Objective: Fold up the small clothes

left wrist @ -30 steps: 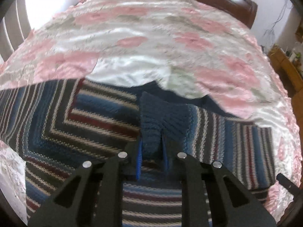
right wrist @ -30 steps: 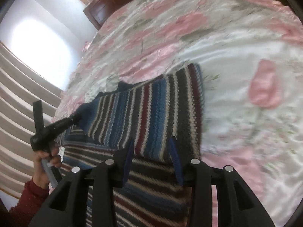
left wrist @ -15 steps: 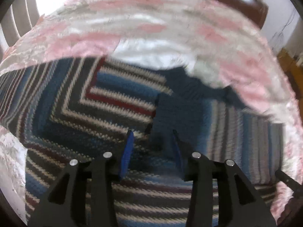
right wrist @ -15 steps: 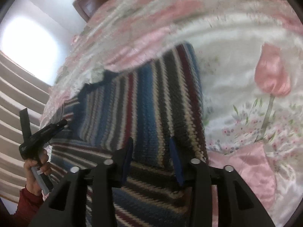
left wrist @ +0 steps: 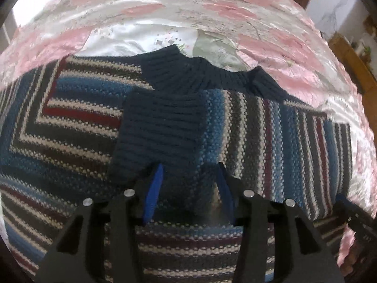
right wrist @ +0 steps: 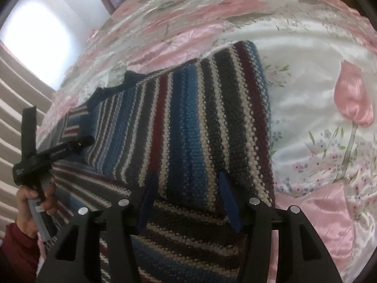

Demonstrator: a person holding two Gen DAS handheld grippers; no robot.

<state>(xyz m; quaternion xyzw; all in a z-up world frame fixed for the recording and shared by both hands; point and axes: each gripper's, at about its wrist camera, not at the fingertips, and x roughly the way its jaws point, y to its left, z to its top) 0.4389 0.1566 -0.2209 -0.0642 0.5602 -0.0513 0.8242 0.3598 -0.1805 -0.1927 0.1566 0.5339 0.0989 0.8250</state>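
The striped knit sweater (left wrist: 271, 141) lies flat on the bed w/ the pink flowered cover (left wrist: 212, 11), its right sleeve folded across the body and the navy cuff (left wrist: 160, 132) resting below the navy collar (left wrist: 202, 75). The left tool (left wrist: 189, 188) is just above the cuff w/ blue fingers apart, holding nothing. The right tool (right wrist: 188, 200) is also apart, over the folded sleeve near its outer edge; the left hand (right wrist: 35, 202) grips its handle at the side.

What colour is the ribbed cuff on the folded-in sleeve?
Solid dark navy, unlike the striped sweater body; the cuff shows best in the left wrist view.
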